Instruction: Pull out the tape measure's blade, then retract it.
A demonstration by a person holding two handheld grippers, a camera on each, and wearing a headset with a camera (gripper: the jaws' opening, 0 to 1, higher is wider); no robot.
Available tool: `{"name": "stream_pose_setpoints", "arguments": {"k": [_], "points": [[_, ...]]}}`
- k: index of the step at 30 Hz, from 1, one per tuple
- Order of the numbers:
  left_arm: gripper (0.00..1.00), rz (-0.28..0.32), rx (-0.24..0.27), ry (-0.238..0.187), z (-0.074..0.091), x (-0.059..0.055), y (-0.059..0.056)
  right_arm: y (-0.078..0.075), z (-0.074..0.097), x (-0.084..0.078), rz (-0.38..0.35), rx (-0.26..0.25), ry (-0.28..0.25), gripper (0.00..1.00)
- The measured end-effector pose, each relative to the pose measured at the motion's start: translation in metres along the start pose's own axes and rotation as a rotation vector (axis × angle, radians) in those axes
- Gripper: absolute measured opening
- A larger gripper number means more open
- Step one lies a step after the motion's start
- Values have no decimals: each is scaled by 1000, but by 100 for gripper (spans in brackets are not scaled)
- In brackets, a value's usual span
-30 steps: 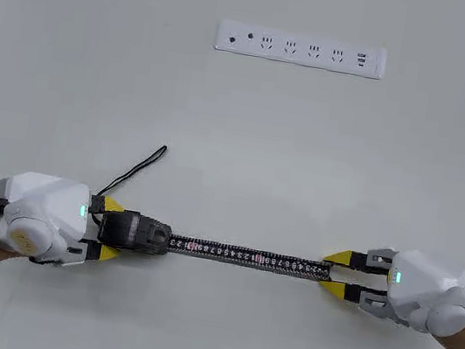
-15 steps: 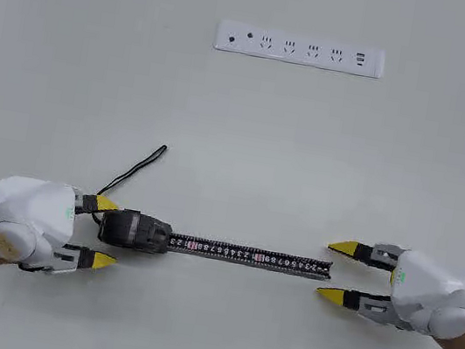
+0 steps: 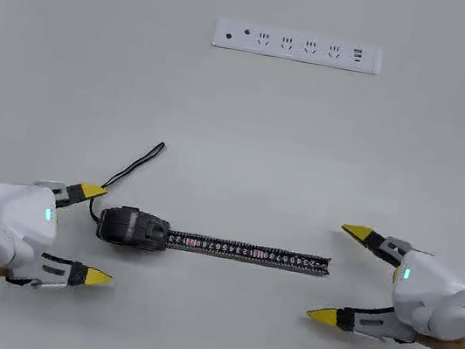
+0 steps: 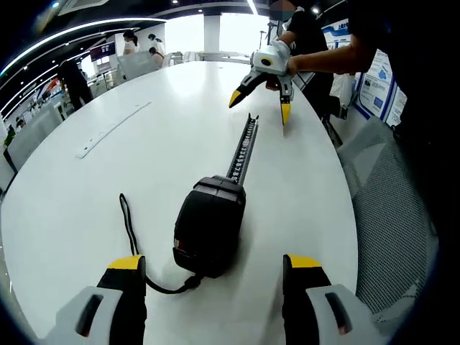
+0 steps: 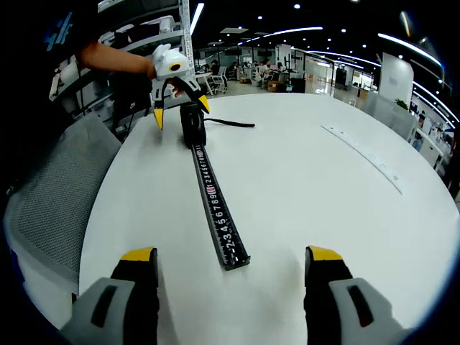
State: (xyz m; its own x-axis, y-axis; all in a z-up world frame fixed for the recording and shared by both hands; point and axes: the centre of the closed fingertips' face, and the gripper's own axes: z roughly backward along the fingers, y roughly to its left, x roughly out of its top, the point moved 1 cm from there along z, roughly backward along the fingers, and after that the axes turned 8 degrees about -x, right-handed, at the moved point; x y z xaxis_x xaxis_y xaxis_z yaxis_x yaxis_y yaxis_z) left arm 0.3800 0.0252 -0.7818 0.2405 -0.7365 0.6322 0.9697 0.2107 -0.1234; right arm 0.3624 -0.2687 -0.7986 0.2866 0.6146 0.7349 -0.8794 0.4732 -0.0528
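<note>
The white-bodied, yellow-tipped left tool (image 3: 98,234) and right tool (image 3: 338,273) both gape wide, gripping nothing. On the smooth white counter (image 3: 246,141) between them lies the boxy black plastic tape measure (image 3: 134,228), just ahead of the left tool. Its flat, numbered black blade (image 3: 247,252) ends just short of the right tool.

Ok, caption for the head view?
Left gripper and right gripper open either side of tape measure, blade extended on table.

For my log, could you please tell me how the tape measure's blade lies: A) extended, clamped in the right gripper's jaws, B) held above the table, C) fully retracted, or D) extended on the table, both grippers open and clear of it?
D: the blade lies out on the table, left gripper and right gripper open, apart from it.
</note>
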Motion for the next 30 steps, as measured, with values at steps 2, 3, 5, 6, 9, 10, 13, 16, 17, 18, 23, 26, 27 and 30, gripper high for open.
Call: {"name": "stream_pose_setpoints", "arguments": {"k": [2, 3, 5, 6, 9, 10, 13, 16, 17, 18, 23, 26, 27, 30], "points": [[84, 10, 12, -9, 1, 1, 1, 0, 1, 1, -19, -8, -4, 92], [86, 11, 13, -11, 2, 1, 1, 0, 1, 1, -21, -9, -4, 96], [90, 13, 14, -13, 2, 1, 1, 0, 1, 1, -26, -11, -4, 100], [91, 17, 17, -16, 2, 1, 2, 0, 1, 1, -32, -15, -4, 100], [100, 22, 52, -59, 8, 4, 5, 0, 4, 4, -73, -42, -9, 100], [100, 28, 55, -57, 9, 3, 5, 0, 4, 5, -72, -46, -9, 100], [100, 36, 67, -66, 9, 2, 7, -1, 4, 3, -70, -56, -8, 100], [100, 49, 75, -68, 9, 0, 8, -2, 6, 5, -76, -64, -11, 100], [100, 53, 80, -70, 9, 1, 7, -3, 7, 4, -75, -70, -9, 100], [100, 56, 84, -73, 9, 1, 7, -3, 7, 4, -77, -71, -9, 100], [100, 81, 108, -95, 13, 0, 7, -5, 11, 6, -98, -98, -7, 100], [100, 90, 125, -108, 17, 1, 6, -4, 13, 6, -114, -110, -8, 100], [100, 90, 129, -111, 18, 2, 5, -3, 14, 6, -118, -111, -9, 100], [100, 104, 138, -113, 22, 2, 2, -3, 17, 4, -136, -130, -2, 100]]}}
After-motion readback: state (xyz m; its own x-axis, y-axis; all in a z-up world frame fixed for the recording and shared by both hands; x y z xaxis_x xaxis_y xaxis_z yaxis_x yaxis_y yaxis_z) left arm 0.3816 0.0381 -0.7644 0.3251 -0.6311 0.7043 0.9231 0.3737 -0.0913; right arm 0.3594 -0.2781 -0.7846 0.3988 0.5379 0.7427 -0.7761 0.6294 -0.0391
